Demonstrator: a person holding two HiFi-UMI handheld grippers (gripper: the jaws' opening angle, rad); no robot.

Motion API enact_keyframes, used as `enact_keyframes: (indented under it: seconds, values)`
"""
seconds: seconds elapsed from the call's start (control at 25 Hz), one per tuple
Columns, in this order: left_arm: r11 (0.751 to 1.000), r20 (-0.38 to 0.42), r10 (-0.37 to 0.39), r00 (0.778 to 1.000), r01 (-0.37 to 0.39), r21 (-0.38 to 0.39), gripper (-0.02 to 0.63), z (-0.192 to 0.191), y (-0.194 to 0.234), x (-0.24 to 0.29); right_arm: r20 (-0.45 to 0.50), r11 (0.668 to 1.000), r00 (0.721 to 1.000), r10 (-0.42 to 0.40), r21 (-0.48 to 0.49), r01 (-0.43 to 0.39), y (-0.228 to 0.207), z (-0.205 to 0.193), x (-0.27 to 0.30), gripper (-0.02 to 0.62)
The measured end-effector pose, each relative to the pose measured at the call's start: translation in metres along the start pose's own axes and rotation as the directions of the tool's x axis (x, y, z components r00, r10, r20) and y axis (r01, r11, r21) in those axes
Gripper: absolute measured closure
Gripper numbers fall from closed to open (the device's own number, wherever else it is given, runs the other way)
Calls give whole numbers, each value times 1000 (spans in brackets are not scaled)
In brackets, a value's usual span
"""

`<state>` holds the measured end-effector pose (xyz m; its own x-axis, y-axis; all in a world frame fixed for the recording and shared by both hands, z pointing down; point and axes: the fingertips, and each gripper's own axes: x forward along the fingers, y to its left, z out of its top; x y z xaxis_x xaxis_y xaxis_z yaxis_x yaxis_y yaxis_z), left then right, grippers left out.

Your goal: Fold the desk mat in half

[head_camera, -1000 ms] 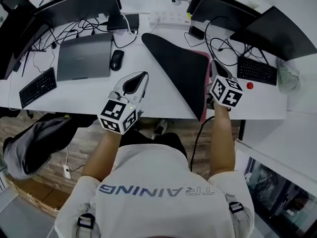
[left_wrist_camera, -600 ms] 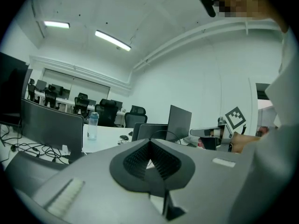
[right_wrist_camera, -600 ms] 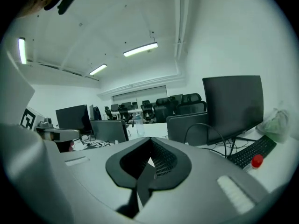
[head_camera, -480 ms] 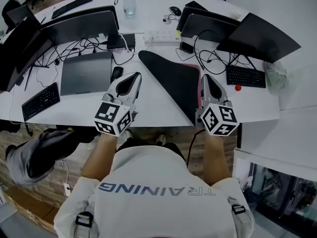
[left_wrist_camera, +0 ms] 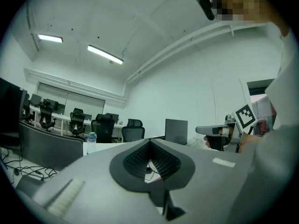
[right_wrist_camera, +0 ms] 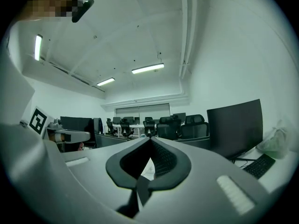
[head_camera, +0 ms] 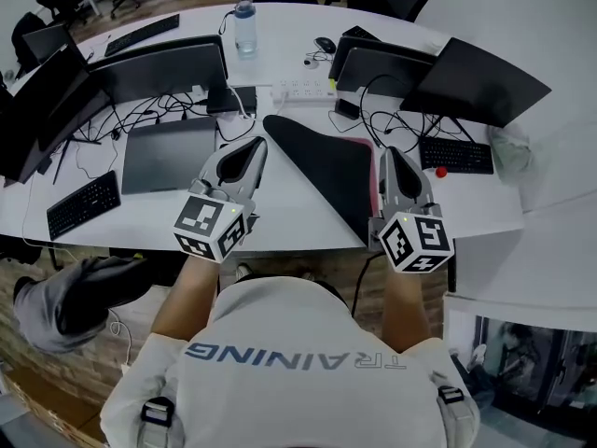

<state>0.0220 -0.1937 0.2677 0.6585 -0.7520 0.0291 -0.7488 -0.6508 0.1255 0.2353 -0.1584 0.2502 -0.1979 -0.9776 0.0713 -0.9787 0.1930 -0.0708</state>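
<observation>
The desk mat lies folded on the white desk, black side up, with a strip of its pink underside showing along the right edge. Left of the mat, my left gripper hovers above the desk, jaws shut and empty. My right gripper hangs over the mat's right edge, also shut with nothing in it. In the left gripper view the left gripper points level across the office, its tips meeting. The right gripper view shows the right gripper the same way.
A closed laptop and a small keyboard lie left of the mat. Behind it are monitors, cables, a power strip and a water bottle. Another keyboard sits at the right.
Both grippers have risen off the desk. The right one came away from the mat's near right corner and now hangs above its edge. The mat lies still.
</observation>
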Motion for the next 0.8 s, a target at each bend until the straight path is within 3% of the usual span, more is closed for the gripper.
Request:
enact_keyframes:
  seconds: [0.8]
  values:
    - [1000,12,-19,1000,19,-13,604,0,-6,-10,-10,1000,1000,0,-10,0,9,-3,-9,581]
